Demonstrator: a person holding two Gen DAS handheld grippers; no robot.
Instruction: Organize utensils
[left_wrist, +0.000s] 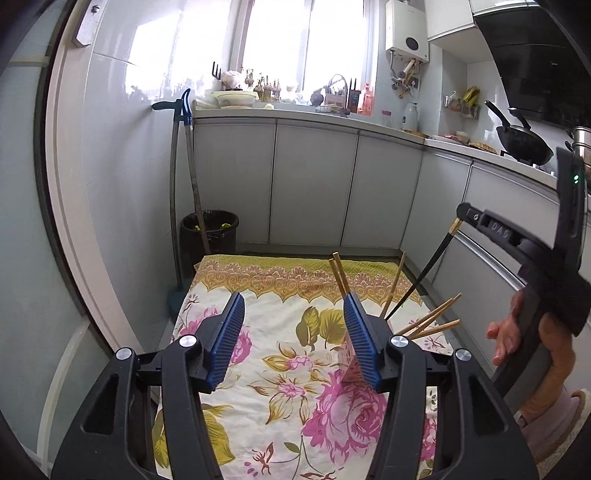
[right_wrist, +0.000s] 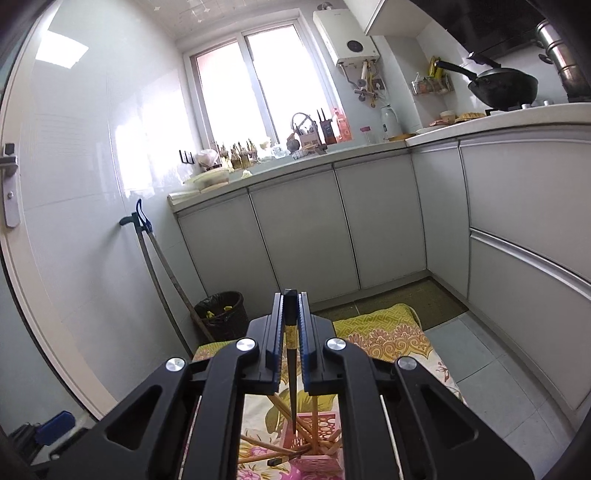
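**Ana:** Between the right gripper's (right_wrist: 291, 325) blue fingers (right_wrist: 275, 332) sits a black chopstick (right_wrist: 291, 376). They are pressed together on its upper end, near the gold band, and its thin tip hangs down toward the pink holder (right_wrist: 317, 424).

**Ben:** And the left gripper (left_wrist: 293, 332)?

**Ana:** Its fingers (left_wrist: 225, 332) stand spread apart, with nothing between them. Only the flowered cloth (left_wrist: 288, 369) shows in the gap.

**Ben:** Where is the holder from that side?

**Ana:** Mostly hidden behind the right-hand finger of the left gripper; a bit of pink lattice (left_wrist: 351, 363) peeks out beside it. Wooden chopsticks (left_wrist: 432, 319) fan out of it at several angles, some upright, some tilted far over.

**Ben:** Does the left camera catch the other hand?

**Ana:** Yes, at the right edge: the right hand (left_wrist: 532, 332) wraps the handle, and the black chopstick (left_wrist: 424, 273) slants from that gripper down to the holder, its tip among the wooden ones.

**Ben:** What carries all this?

**Ana:** The cloth covers the table. Beyond it stand grey cabinets (right_wrist: 303, 229), a black bin (right_wrist: 223, 314) in the corner, and a wok (right_wrist: 502, 88) up on the stove.
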